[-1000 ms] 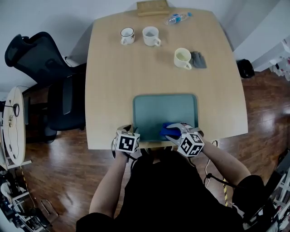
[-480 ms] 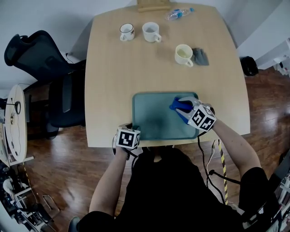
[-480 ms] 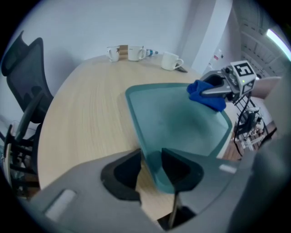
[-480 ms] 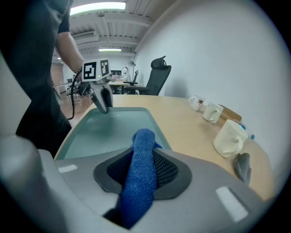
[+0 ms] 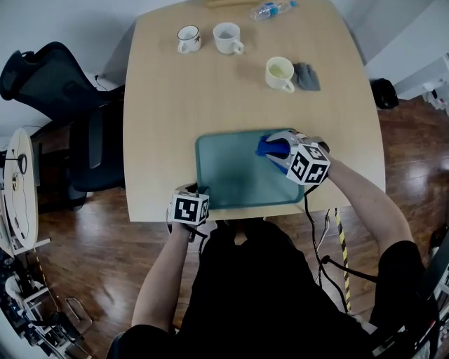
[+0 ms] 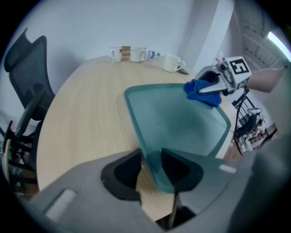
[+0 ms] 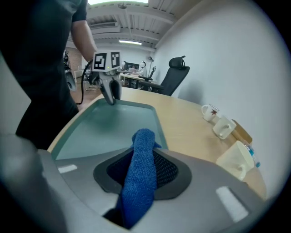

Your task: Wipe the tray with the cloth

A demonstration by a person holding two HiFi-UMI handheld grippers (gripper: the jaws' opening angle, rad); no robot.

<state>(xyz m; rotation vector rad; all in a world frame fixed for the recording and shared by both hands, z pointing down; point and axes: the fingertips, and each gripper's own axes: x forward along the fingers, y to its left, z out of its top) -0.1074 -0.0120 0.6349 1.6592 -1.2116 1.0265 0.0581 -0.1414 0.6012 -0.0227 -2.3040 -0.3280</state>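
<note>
**Left gripper pins the tray while the right presses the cloth on it**

We see the left gripper [image 5: 200, 191] clamped on the rim of the teal rectangular plastic tray [image 5: 235, 175] at its near left corner. We judge this grip is there to stop the tray sliding while it is rubbed. The tray lies flat along the table's near edge, about midway between the two near corners.

The right gripper [image 5: 275, 147] has its jaws closed on the bright blue terry cloth [image 5: 269, 146], which sticks out past the fingertips as a folded wad. The wad rests on the tray floor by the tray's far edge, toward its far right corner. The gripper is tilted down so that the cloth, not the jaws, meets the plastic. We take it that the wipe is under way.

The pale wood-grain table [image 5: 210, 98] looks smooth and dry. Three white ceramic mugs [image 5: 226, 37] stand toward its far edge, well apart from the tray. A small grey rag [image 5: 306, 76] lies just beside the right-hand mug, and a clear plastic bottle [image 5: 270, 10] lies at the far edge. A black office chair [image 5: 49, 77] stands off the table's left edge on the dark wooden floor [image 5: 70, 231].
</note>
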